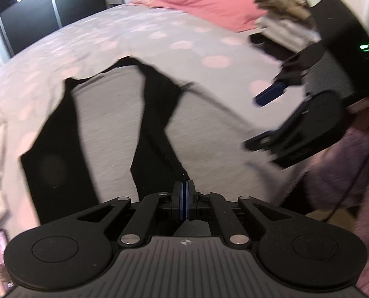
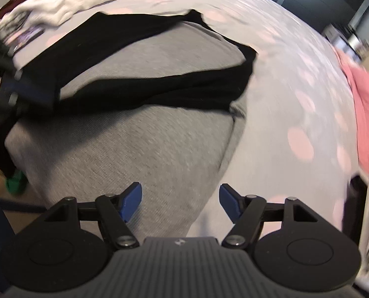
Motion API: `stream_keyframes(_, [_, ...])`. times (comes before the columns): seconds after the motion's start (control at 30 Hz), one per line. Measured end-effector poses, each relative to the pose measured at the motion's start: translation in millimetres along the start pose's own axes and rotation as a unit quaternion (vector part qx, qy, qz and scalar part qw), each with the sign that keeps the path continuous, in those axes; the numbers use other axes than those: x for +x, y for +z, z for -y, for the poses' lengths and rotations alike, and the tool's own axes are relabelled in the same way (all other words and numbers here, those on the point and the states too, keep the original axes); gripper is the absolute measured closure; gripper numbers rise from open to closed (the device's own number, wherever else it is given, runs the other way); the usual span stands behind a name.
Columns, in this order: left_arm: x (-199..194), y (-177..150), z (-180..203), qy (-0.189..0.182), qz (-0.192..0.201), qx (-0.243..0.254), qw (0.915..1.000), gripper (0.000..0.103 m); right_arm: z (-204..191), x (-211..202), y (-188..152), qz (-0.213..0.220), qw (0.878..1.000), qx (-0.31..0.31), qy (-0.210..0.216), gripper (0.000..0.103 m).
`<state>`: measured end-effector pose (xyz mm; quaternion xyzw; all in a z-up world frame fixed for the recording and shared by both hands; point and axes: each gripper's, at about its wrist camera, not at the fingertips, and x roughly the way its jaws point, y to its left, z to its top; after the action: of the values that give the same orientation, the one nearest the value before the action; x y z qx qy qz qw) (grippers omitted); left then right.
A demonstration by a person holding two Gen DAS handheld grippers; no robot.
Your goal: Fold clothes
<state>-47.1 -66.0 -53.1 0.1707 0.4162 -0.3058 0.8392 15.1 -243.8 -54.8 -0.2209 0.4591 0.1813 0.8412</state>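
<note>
Pinching a black sleeve edge, the left claw is shut tight on the grey and black shirt. The shirt stretches away from that claw across the bed, with its black collar at the far end. The right claw is wide open and holds nothing. It hangs over the grey part of the shirt, near the shirt's edge. Farther off, a pink pillow lies at the head of the bed. A pile of clothes sits beside the pillow.
</note>
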Motion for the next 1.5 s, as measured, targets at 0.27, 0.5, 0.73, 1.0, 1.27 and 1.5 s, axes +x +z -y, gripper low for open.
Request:
stream_keyframes(0.27, [13,0,27,-0.033,-0.014,0.032,0.9989,0.102,25,-9,-18,0.013,0.974,0.225,0.036,0.031])
stream_keyframes(0.5, [14,-7,29,-0.029,-0.023,0.037,0.9986,0.101,17,-11,-33,0.014,0.958,0.282,0.045,0.031])
stream_keyframes(0.73, [7,-23,-5,0.014,-0.030,-0.025,0.9992,0.087,8,-14,-49,0.020,0.942,0.331,0.057,0.031])
stream_keyframes(1.0, [18,-35,-11,0.043,-0.029,0.005,0.9986,0.057,-6,-13,-50,0.020,0.936,0.331,0.117,0.041])
stream_keyframes(1.27, [46,-48,19,0.058,-0.061,0.116,0.9896,0.069,-22,-4,-39,0.008,0.943,0.301,0.144,0.046])
stream_keyframes(1.5, [42,-40,10,0.022,-0.075,0.064,0.9949,0.101,-23,0,-40,0.002,0.943,0.298,0.147,0.046])
